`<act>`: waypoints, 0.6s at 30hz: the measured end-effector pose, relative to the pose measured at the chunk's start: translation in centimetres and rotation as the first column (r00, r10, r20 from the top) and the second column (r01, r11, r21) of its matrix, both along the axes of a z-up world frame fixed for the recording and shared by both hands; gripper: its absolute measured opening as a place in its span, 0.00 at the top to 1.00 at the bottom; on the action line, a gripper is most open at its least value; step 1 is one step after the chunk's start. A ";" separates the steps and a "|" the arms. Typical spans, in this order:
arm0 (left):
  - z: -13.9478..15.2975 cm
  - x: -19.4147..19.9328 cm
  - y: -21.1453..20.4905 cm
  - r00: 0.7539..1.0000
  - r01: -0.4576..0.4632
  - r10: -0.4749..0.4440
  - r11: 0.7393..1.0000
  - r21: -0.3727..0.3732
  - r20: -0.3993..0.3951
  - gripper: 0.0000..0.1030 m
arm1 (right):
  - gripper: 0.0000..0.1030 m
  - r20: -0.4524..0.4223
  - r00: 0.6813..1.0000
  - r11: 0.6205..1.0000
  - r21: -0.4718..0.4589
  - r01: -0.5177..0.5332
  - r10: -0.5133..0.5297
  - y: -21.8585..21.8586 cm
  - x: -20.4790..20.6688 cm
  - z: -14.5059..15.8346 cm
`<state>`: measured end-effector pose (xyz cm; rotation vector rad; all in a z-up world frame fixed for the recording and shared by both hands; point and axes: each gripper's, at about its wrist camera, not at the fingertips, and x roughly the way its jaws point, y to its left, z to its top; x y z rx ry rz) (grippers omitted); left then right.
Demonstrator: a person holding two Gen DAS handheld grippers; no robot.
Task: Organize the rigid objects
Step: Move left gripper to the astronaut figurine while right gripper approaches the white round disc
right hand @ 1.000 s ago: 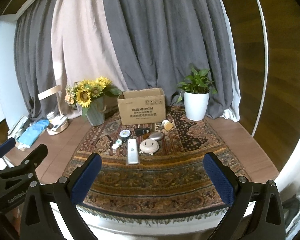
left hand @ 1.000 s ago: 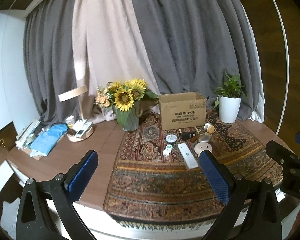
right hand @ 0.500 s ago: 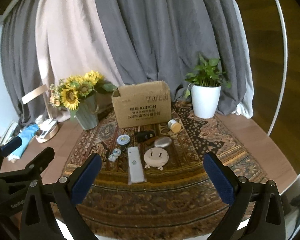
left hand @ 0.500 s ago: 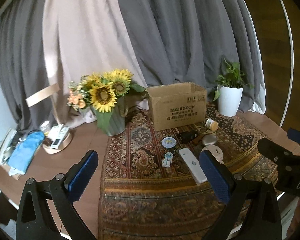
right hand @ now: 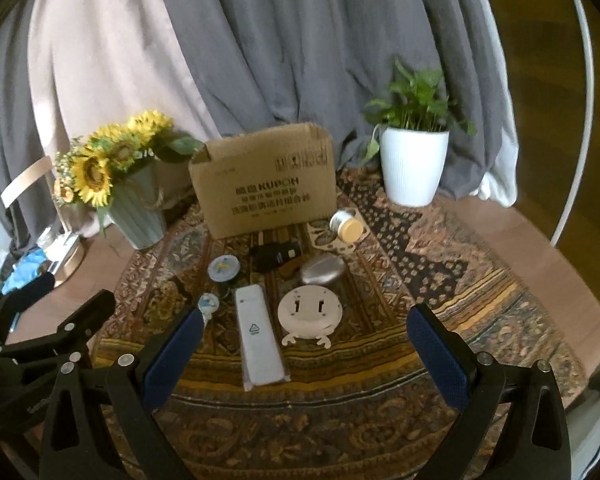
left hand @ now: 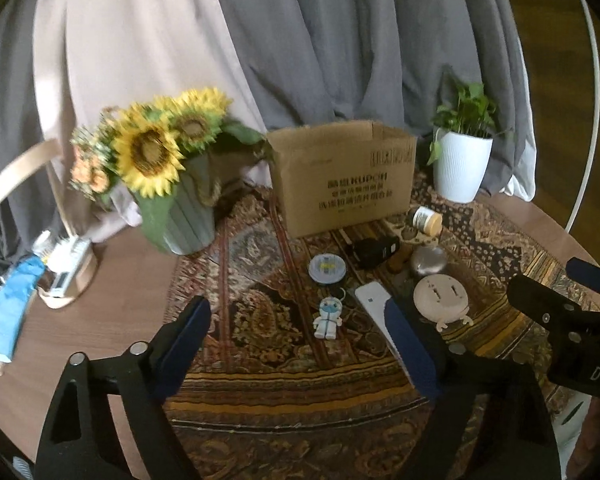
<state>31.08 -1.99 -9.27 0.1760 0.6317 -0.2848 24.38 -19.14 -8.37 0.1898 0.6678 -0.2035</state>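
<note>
Left gripper [left hand: 296,332], jaws just narrowing yet empty, and wide, empty right gripper [right hand: 304,340] face a flat white plastic remote [right hand: 258,338] at twelve o'clock on the patterned woven rug [right hand: 420,272].

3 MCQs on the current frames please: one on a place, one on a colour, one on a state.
1. Where is the cardboard box?
A. between sunflower vase and potted plant
B. on the floor
C. in front of the remote

2. The potted plant's pot is:
A. black
B. white
C. red

3. The right gripper is:
A. shut on the remote
B. shut, empty
C. open, empty

Answers: 1 A, the vase stands left of it and the plant right. 2 B, ribbed white pot. 3 C, wide gap, white remote lying on the rug.
</note>
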 end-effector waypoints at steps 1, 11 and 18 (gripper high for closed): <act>-0.4 0.5 -0.2 1.000 0.003 -0.003 1.000 -0.001 -0.011 0.19 | 0.00 -0.007 1.000 1.000 0.012 -0.002 0.002 -0.3 0.7 -0.4; -5.1 5.5 -1.7 0.991 0.028 -0.028 1.000 0.003 -0.131 0.34 | 0.02 -0.102 0.994 0.998 0.066 -0.021 0.028 -1.6 6.0 -5.1; -7.6 8.0 -2.8 0.976 0.049 -0.051 0.999 -0.015 -0.212 0.42 | 0.03 -0.161 0.987 0.996 0.089 -0.014 0.028 -2.4 8.6 -7.6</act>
